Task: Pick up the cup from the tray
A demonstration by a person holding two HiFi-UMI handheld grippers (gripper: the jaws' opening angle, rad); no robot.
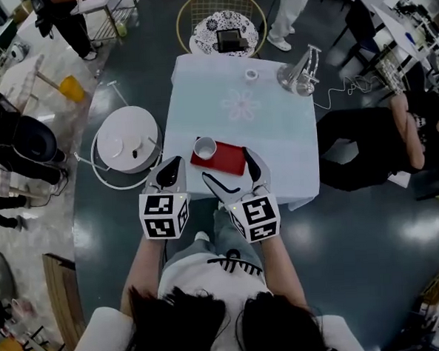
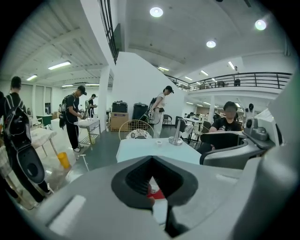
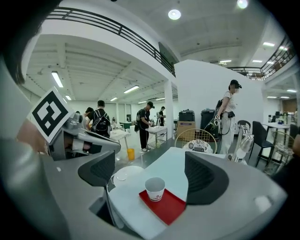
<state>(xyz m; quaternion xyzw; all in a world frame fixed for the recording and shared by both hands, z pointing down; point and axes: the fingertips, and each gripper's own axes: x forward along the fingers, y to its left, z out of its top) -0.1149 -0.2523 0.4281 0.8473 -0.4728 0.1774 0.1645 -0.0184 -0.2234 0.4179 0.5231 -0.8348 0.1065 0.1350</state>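
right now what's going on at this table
A person is at the near edge of the table with a gripper in each hand. A paper cup sits upright at the left end of a red tray. The right gripper points at it with its jaws wide apart, the cup ahead of them and untouched. The left gripper is alongside, jaws together and empty. The cup is not yet picked up.

The left hand-held gripper (image 2: 151, 164), jaws together, blocks all but a red sliver of the tray (image 2: 157, 193) beyond it. Print on the cup (image 3: 154, 189) is too small to read.
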